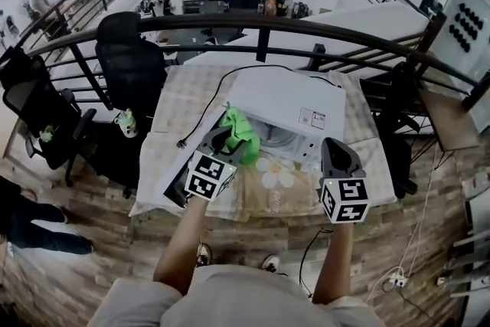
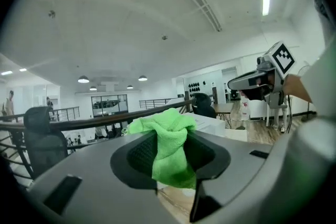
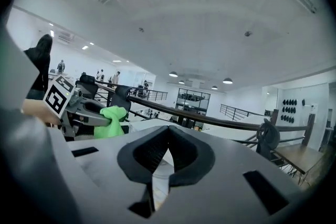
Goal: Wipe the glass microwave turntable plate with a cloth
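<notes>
A white microwave [image 1: 295, 105] stands on a table with a patterned cloth [image 1: 191, 99], its door [image 1: 178, 181] swung open to the left. My left gripper [image 1: 228, 138] is shut on a bright green cloth [image 1: 242, 129], held at the mouth of the oven cavity [image 1: 271, 138]. I cannot make out the glass plate inside. In the left gripper view the green cloth [image 2: 169, 150] hangs bunched between the pads. My right gripper [image 1: 337, 146] is raised at the microwave's right front corner, shut with nothing in it [image 3: 169, 131]. It sees the cloth [image 3: 109, 122] to its left.
A black power cord [image 1: 208, 112] runs across the table's left part. A curved dark railing [image 1: 260, 23] passes behind the table. Black office chairs [image 1: 132, 61] stand at the left and another table [image 1: 448, 119] at the right. The floor is wood plank.
</notes>
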{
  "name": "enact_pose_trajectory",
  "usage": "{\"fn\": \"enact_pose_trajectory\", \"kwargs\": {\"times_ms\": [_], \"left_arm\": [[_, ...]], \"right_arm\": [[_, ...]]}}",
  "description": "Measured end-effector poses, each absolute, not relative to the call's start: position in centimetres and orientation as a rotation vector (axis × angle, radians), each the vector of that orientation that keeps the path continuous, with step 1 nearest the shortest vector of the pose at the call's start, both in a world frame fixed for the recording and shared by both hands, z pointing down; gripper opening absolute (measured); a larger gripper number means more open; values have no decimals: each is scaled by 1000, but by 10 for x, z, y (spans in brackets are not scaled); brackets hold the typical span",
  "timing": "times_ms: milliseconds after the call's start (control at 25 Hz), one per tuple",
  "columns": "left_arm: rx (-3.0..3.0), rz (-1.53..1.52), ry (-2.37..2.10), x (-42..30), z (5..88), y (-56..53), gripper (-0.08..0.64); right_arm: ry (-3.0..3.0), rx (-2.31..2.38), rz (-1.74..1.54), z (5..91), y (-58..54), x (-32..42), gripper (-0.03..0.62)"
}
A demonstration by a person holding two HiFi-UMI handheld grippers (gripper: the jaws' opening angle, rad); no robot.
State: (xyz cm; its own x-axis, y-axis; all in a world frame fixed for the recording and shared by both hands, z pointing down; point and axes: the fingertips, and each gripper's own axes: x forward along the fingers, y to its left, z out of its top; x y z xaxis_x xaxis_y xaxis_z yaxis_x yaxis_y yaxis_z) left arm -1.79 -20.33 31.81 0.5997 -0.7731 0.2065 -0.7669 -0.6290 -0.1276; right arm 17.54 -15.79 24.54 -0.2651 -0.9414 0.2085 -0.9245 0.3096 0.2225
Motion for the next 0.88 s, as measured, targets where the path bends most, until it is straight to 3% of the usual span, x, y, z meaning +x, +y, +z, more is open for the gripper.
{"fn": "enact_pose_trajectory", "kwargs": {"times_ms": [400, 880], "left_arm": [[-2625, -230, 1371, -55, 238, -189, 166], [-2569, -202, 1345, -64, 219, -184, 167]], "right_arm": [[-2322, 1599, -248, 211, -163, 131, 15], [-2320, 1552, -292, 202, -170, 110, 14]]}}
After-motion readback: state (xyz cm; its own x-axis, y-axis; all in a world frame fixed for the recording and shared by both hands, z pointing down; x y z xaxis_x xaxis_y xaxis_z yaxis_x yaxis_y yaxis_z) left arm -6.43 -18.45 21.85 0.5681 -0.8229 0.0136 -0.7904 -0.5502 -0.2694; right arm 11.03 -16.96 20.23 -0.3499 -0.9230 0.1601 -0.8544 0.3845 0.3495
